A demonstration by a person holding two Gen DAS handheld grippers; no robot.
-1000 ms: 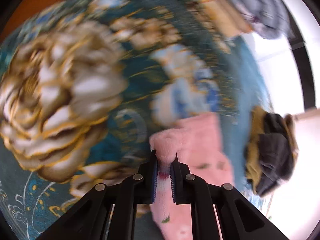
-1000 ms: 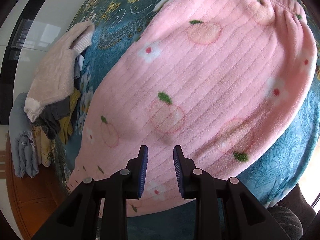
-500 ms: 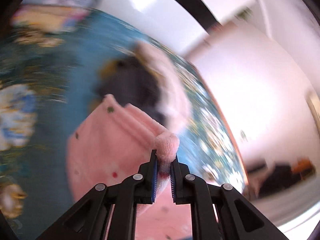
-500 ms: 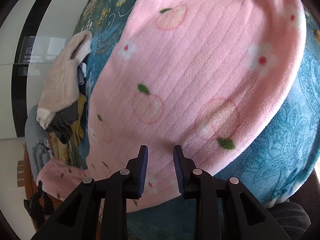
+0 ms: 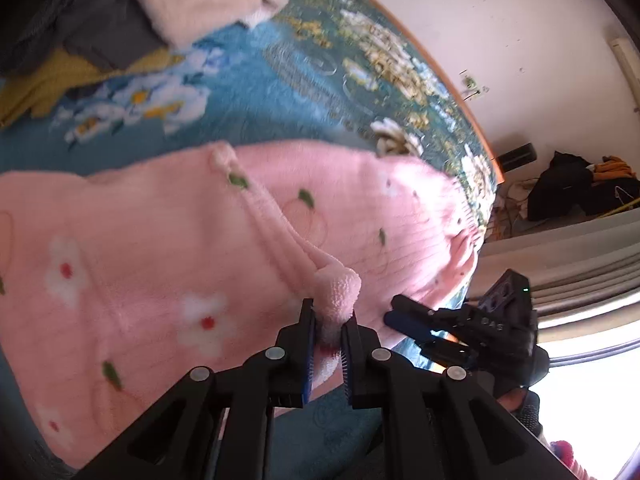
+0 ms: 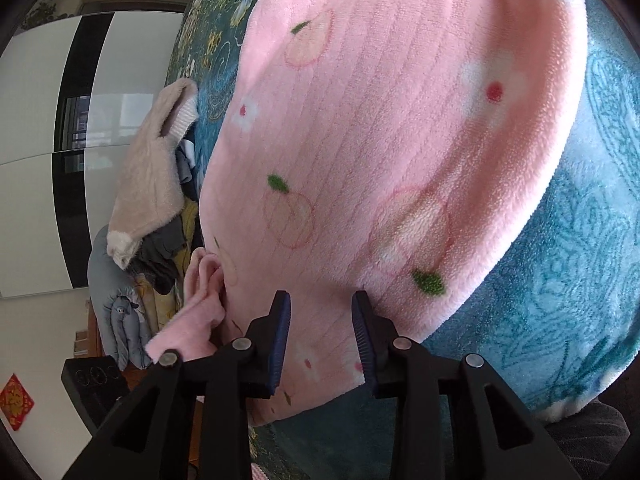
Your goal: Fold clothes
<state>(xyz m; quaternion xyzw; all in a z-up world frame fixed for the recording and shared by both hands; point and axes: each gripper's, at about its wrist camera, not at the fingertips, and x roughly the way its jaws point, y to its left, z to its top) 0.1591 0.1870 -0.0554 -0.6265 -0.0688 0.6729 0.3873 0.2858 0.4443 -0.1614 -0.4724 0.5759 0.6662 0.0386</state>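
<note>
A pink fleece garment [image 5: 160, 240] with flowers and peach prints lies spread on the teal floral bedspread [image 5: 260, 92]. My left gripper [image 5: 329, 316] is shut on a rolled end of this garment and holds it just above the spread part. The right gripper [image 5: 400, 316] shows close by on the right, at the garment's near edge. In the right wrist view, my right gripper [image 6: 322, 336] stands open over the pink garment [image 6: 380, 120], with cloth under its fingers but nothing pinched. The held pink end [image 6: 200, 304] hangs to its left.
A pile of clothes [image 5: 120, 20], cream fleece over grey and yellow, lies at the far side of the bed and shows again as the pile [image 6: 152, 184]. Beyond it is a grey-blue folded quilt [image 6: 116, 300]. Dark clothes [image 5: 580, 188] lie on the floor past the bed's wooden edge.
My left gripper has swung the pink end across the bed and over the spread garment, arriving next to the right gripper. The right gripper stayed open and shifted slightly along the garment.
</note>
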